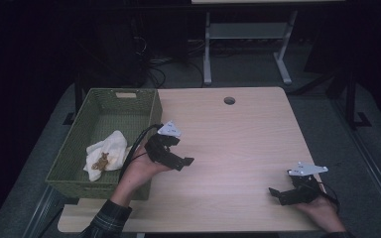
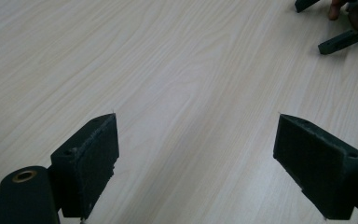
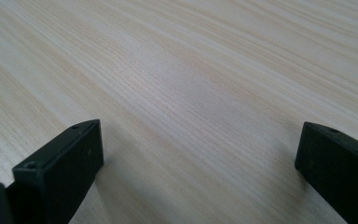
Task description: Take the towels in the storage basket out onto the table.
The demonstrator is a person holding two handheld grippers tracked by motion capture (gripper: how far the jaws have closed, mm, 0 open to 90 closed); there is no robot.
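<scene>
High view: one pale wood-grain table (image 1: 238, 144); at its left edge one green woven rectangular basket (image 1: 144, 106) holding a crumpled white cloth (image 1: 110, 148) with a small brown item (image 1: 100, 161) lying on it. The left black two-jaw gripper (image 1: 184, 162), held just right of the basket, has jaws spread with nothing between them, as the left gripper view (image 2: 196, 158) confirms. The right black two-jaw gripper (image 1: 277, 194), near the table's right front corner and well apart from the basket, likewise has jaws spread over bare wood in the right gripper view (image 3: 198, 168).

Wooden table (image 1: 238, 144), round cable hole (image 1: 229, 100), second desk's metal legs (image 1: 207, 49)
</scene>
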